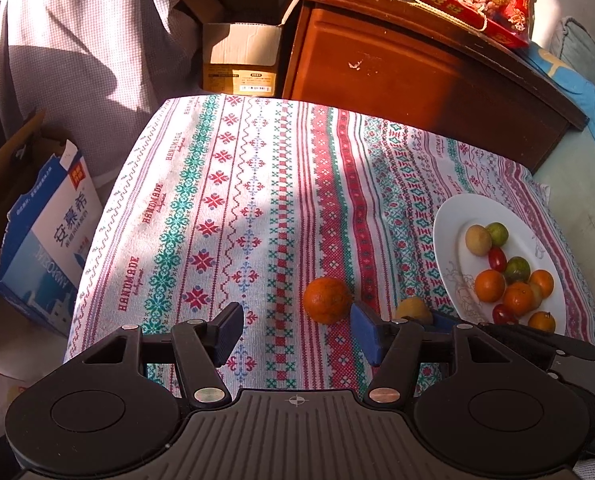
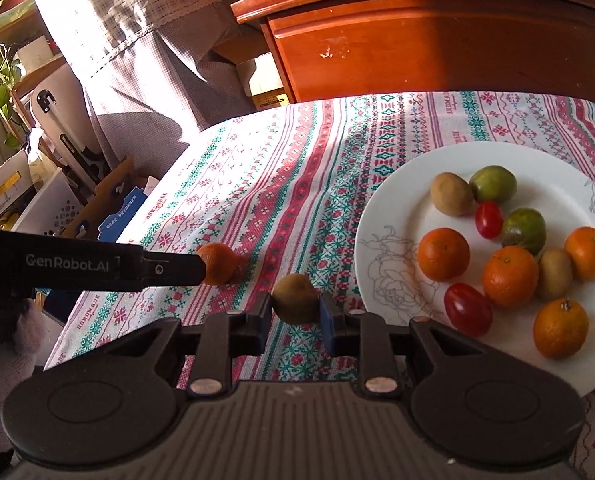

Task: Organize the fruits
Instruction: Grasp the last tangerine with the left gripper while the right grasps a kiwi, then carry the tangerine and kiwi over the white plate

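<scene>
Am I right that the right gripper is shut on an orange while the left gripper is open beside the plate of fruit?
Not quite: the right gripper is shut on a kiwi, not an orange, as the right wrist view shows. The loose orange lies on the cloth. The left gripper is open, and the plate holds fruit.

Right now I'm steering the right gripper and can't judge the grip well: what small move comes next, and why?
Probably lift the kiwi a little and carry it right to the white plate. The right gripper is shut on it, its pads pressing both sides, and the plate already holds the other fruit. The orange waits by the open left gripper.
</scene>
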A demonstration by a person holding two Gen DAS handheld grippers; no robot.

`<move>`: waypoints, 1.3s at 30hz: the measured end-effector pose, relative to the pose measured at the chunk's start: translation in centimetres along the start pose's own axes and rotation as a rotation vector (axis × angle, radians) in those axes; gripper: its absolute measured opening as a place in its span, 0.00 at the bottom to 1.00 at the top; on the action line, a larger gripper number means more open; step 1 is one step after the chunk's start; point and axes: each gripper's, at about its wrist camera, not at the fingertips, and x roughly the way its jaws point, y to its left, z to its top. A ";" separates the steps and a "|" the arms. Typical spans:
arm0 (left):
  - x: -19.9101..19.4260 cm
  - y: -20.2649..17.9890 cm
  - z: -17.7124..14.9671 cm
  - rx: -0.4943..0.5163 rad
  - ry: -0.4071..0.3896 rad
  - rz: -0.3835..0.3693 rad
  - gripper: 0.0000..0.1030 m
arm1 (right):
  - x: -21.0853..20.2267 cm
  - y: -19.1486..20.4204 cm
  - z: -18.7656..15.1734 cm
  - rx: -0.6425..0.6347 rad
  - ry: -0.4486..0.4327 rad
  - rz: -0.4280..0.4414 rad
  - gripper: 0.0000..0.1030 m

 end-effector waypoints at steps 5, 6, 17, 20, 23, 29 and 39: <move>0.9 -0.9 -0.2 0.019 -0.010 -0.007 0.56 | -0.5 -0.2 -0.3 0.006 0.005 -0.001 0.25; 1.0 -1.1 -0.2 0.024 -0.013 -0.007 0.56 | -0.5 -0.3 -0.3 0.009 0.005 0.000 0.25; 2.7 -2.2 -0.7 0.070 -0.027 0.019 0.49 | -0.4 -0.6 -0.4 0.031 -0.004 0.008 0.28; 2.8 -2.5 -0.8 0.093 -0.035 0.023 0.49 | -0.4 -0.5 -0.4 0.028 -0.005 0.007 0.28; 2.8 -2.5 -0.8 0.096 -0.038 0.027 0.43 | -0.3 -0.5 -0.3 0.025 -0.004 0.008 0.28; 2.8 -2.6 -1.0 0.121 -0.058 0.036 0.28 | -0.2 -0.3 -0.4 0.010 -0.007 0.005 0.25; 2.0 -3.0 -0.6 0.099 -0.096 0.017 0.27 | -2.4 -1.0 1.1 0.030 -0.070 -0.001 0.25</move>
